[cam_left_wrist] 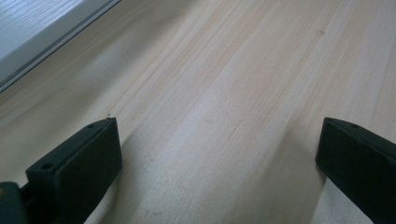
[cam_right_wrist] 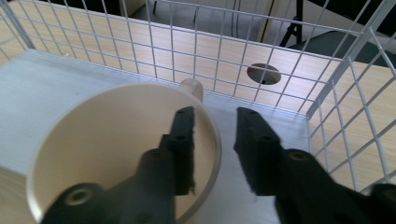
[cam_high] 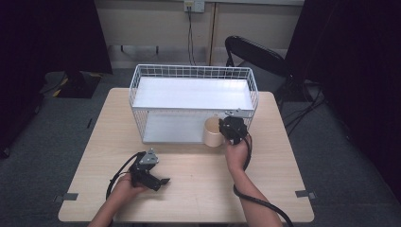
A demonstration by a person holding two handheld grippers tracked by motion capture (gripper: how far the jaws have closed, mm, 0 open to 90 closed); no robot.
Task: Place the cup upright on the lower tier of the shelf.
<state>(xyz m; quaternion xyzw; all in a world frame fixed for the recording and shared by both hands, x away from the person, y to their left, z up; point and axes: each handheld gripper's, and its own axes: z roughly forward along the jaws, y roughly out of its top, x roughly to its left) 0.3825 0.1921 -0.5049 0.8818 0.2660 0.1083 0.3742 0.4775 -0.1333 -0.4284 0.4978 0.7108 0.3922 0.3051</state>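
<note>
Cup (cam_high: 213, 132) sits right of centre in the high view, upright, mouth up, at the front opening of the white wire basket (cam_high: 142, 80), on the edge of its lower shelf (cam_high: 170, 128). Right gripper (cam_high: 232, 128) is touching or just beside the cup's right side.

In the right gripper view the jaws straddle the cup (cam_right_wrist: 107, 140) rim at centre frame — one jaw inside the mouth, the other outside the wall, right of it. A gap shows between the outer jaw and the rim, so the fingers look released, not clamping. Cup handle (cam_right_wrist: 192, 87) pokes out at the far rim, upper centre, toward the basket's back mesh.

Key relation: the rim wall runs between the two jaws, cup axis vertical, so the right gripper (cam_right_wrist: 214, 149) can pull back toward the bottom of the frame without dragging it, provided the inner jaw lifts clear first.

Left gripper (cam_high: 161, 182) lies lower left of centre in the high view, well apart from the cup. In its own view the left gripper (cam_left_wrist: 217, 149) has its jaws spread wide over bare table (cam_left_wrist: 224, 84), nothing between them.
</note>
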